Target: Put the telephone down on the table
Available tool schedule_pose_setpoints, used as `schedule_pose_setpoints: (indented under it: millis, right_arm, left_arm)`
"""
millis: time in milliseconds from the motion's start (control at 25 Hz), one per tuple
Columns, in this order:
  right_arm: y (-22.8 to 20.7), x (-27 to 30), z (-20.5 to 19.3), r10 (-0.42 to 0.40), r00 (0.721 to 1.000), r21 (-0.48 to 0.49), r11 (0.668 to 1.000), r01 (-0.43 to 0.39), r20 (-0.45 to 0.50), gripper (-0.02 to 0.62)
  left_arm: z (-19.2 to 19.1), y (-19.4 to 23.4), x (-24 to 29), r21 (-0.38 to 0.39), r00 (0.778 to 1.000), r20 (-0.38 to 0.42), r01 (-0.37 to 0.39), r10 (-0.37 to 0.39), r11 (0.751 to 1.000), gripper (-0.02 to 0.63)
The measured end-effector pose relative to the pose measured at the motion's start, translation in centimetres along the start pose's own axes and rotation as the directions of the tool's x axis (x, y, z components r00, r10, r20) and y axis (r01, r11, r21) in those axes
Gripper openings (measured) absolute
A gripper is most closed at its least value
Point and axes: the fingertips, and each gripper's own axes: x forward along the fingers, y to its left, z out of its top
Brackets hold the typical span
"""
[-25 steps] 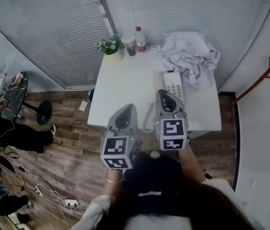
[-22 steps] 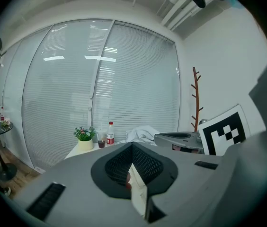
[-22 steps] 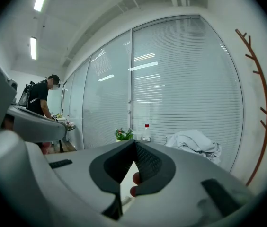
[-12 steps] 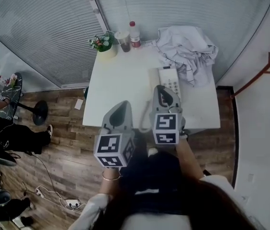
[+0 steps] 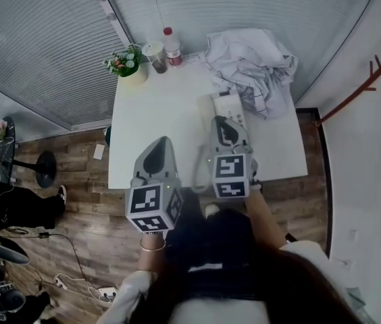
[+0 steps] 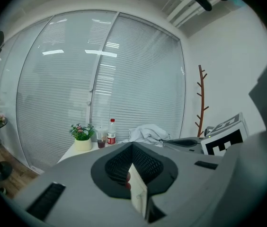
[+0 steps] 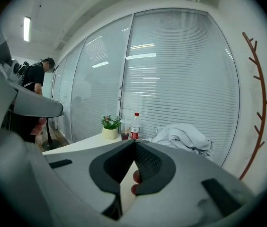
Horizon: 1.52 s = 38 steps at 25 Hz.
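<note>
Left gripper (image 5: pixel 157 146) and right gripper (image 5: pixel 223 123), grey mesh-padded wedges, are closed and empty at the smooth white table (image 5: pixel 151 117).

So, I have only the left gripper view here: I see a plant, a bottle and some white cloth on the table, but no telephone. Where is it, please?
Observer: The head view shows the telephone lying flat on the white table, next to the cloth. Its near part is hidden behind the right gripper.
Operator: Does that gripper hold anything?
Observer: No. In the right gripper view its jaws are shut, with nothing between them.
Operator: And the cord?
Observer: In the head view a pale cord runs toward the table's near edge, just left of the right gripper.
</note>
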Motion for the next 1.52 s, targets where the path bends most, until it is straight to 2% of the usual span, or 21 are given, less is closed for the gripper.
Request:
schedule_pose_setpoints:
  millis: [320,520,600,960,1040,1520]
  right_arm:
    - [0.0,3.1,-1.3,-0.015,0.999,-0.008,1.0,0.015,-0.052,0.0]
    - [0.1,4.9,-2.6,-0.005,0.995,-0.011,1.0,0.004,-0.095,0.031]
    - [0.1,5.5,-3.2,-0.002,0.994,-0.013,1.0,0.0,-0.112,0.08]
    - [0.3,7.1,-5.5,-0.007,0.983,-0.011,1.0,0.005,-0.185,0.147]
    - [0.4,7.5,-6.2,-0.003,0.979,-0.016,1.0,-0.001,-0.206,0.193]
    - [0.4,9.0,-9.5,-0.006,0.954,-0.005,1.0,0.004,-0.299,0.235]
  left_arm:
    - [-0.1,2.8,1.8,-0.022,1.0,0.0,-0.01,0.01,1.0,0.002]
    - [0.1,4.1,3.0,-0.033,1.0,0.009,-0.014,0.014,0.999,0.002]
    - [-0.3,4.3,3.7,-0.037,1.0,0.001,-0.01,0.011,0.999,0.002]
    - [-1.7,5.2,5.0,-0.047,0.999,-0.044,0.017,-0.019,0.999,0.002]
    - [-1.9,5.4,5.4,-0.053,0.998,-0.049,0.027,-0.03,0.998,0.002]
    - [-3.2,7.3,6.8,-0.089,0.996,-0.088,0.022,-0.03,0.996,0.002]
